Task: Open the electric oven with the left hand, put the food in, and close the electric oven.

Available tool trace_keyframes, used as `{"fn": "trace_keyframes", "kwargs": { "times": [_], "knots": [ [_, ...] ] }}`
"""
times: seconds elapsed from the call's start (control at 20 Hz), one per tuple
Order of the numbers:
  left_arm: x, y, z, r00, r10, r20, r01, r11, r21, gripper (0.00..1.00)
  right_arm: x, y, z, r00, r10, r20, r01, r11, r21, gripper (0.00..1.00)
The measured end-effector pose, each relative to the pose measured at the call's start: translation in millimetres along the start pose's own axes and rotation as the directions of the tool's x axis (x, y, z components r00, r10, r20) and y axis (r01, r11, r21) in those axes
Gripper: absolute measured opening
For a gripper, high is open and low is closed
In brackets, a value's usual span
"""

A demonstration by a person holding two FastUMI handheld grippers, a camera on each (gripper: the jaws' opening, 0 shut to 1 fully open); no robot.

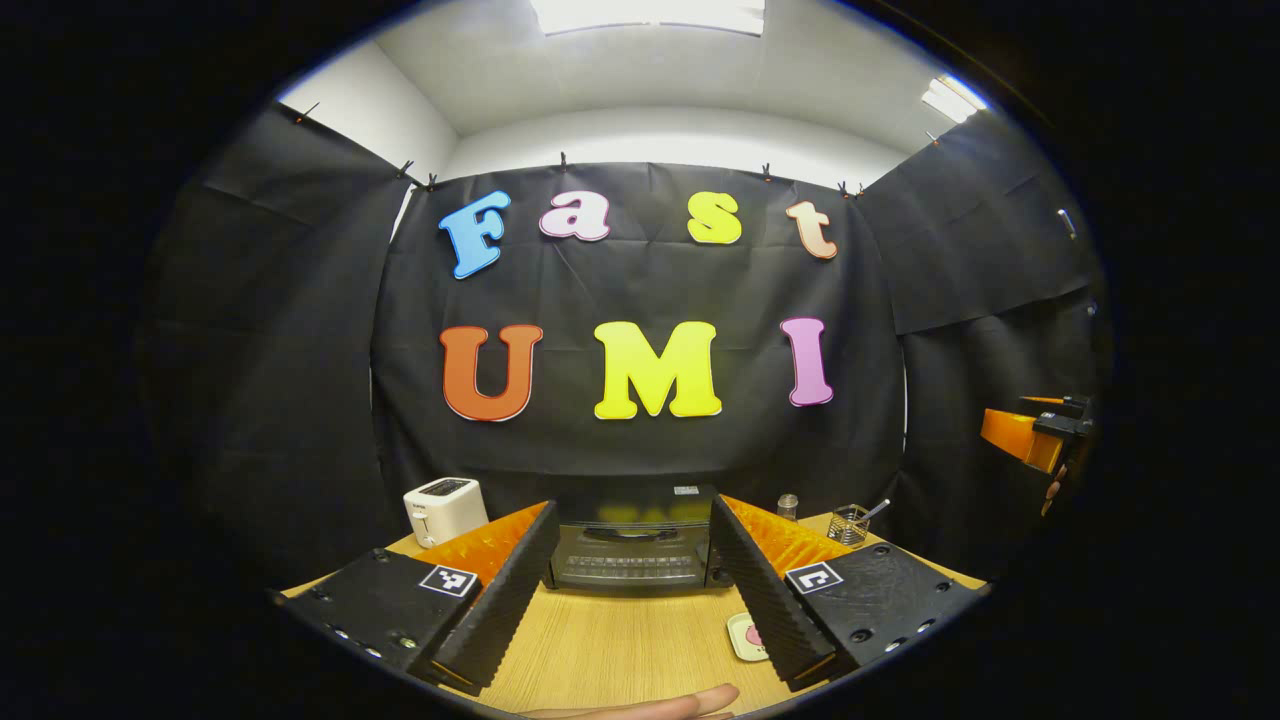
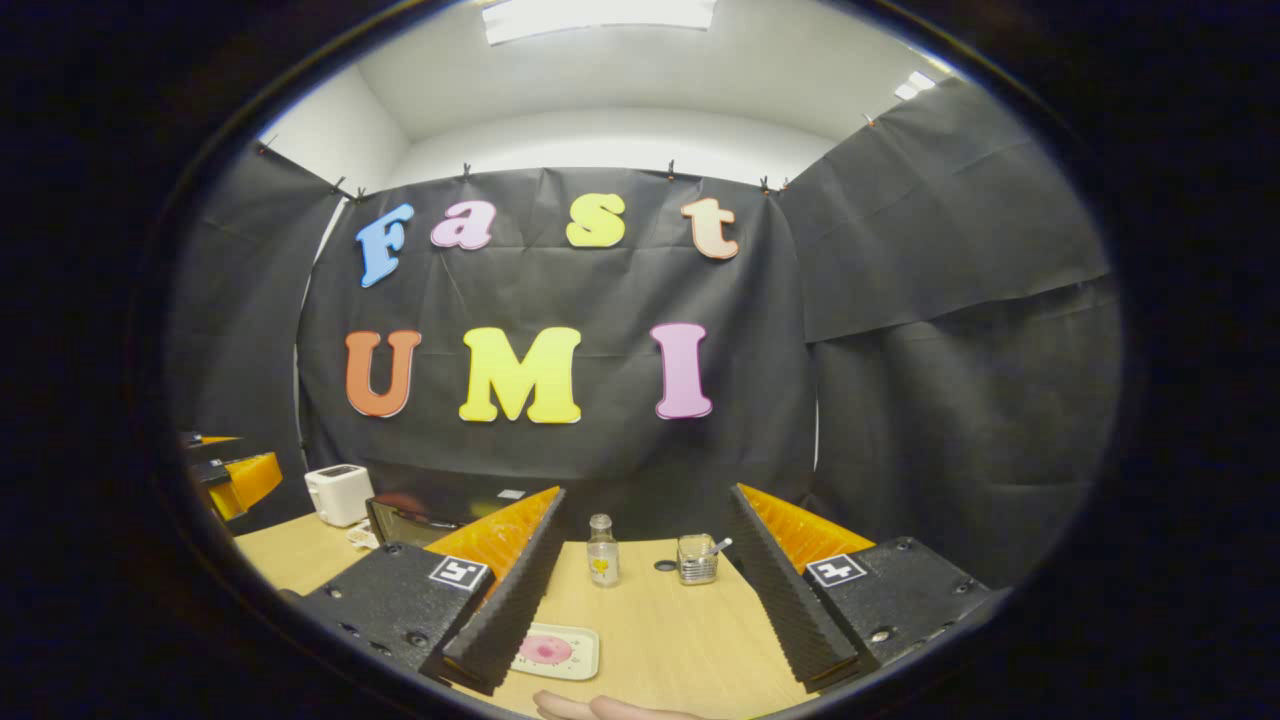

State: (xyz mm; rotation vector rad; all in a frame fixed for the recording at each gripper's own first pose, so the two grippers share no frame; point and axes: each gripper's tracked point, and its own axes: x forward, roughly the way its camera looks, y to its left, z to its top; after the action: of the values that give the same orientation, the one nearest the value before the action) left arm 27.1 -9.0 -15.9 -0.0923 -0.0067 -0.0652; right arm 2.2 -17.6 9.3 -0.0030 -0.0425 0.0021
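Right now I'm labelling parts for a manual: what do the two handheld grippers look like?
Both the left gripper and right gripper look alike: black ribbed finger pads, orange ridged outer sides, and black bolted blocks, each carrying a square black-and-white marker. No cables or sleeves show.

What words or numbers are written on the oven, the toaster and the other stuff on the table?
Nothing here can be read.
Oven: white sticker on top, too small to read.
Toaster: tiny dark mark on the front, too blurred to read.
Bottle: yellow picture, no readable words.
Left tongs: black-and-white square marker, a pattern, not words.
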Motion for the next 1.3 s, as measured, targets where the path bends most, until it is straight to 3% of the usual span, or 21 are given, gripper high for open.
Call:
{"fn": "trace_keyframes", "kwargs": {
  "times": [0.1,0.15,0.5,0.8,0.95,1.0,1.05,1.3],
  "knots": [
    [8.8,3.6,-6.2,1.0,-0.001,-0.005,0.001,1.0,-0.006,0.96,2.7,2.7,3.0,1.0,0.014,0.021,-0.014,1.0,-0.002,1.0],
    [15.5,5.1,-7.3,1.0,-0.003,0.001,0.003,1.0,-0.013,0.96,5.5,3.6,2.8,0.999,0.02,0.027,-0.02,1.0,-0.003,0.96],
    [84.8,7.1,-37.8,0.999,-0.04,-0.031,0.039,0.998,-0.046,0.95,31.5,4.4,-17.0,0.999,0.039,0.012,-0.039,0.999,0.026,0.96],
    [156.2,-9.0,-60.4,0.994,-0.084,-0.066,0.082,0.996,-0.035,0.95,51.3,-6.9,-32.3,0.999,0.029,-0.014,-0.029,0.999,-0.019,0.96],
    [196.3,-20.7,-78.8,0.988,-0.102,-0.115,0.099,0.995,-0.035,0.95,57.3,-16.9,-33.0,1.0,0.02,-0.001,-0.02,0.999,-0.049,0.96],
    [209.1,-21.4,-86.8,0.985,-0.098,-0.141,0.095,0.995,-0.025,0.95,58.7,-18.6,-35.7,1.0,0.022,-0.006,-0.023,0.998,-0.056,1.0],
    [219.9,-20.8,-94.8,0.981,-0.089,-0.172,0.089,0.996,-0.009,0.95,61.1,-20.6,-38.2,1.0,0.025,-0.012,-0.026,0.998,-0.064,0.96],
    [260.0,-18.9,-124.7,0.961,-0.055,-0.272,0.067,0.997,0.035,0.96,70.2,-40.7,-37.9,0.999,-0.027,0.033,0.032,0.986,-0.165,0.96]
  ]
}}
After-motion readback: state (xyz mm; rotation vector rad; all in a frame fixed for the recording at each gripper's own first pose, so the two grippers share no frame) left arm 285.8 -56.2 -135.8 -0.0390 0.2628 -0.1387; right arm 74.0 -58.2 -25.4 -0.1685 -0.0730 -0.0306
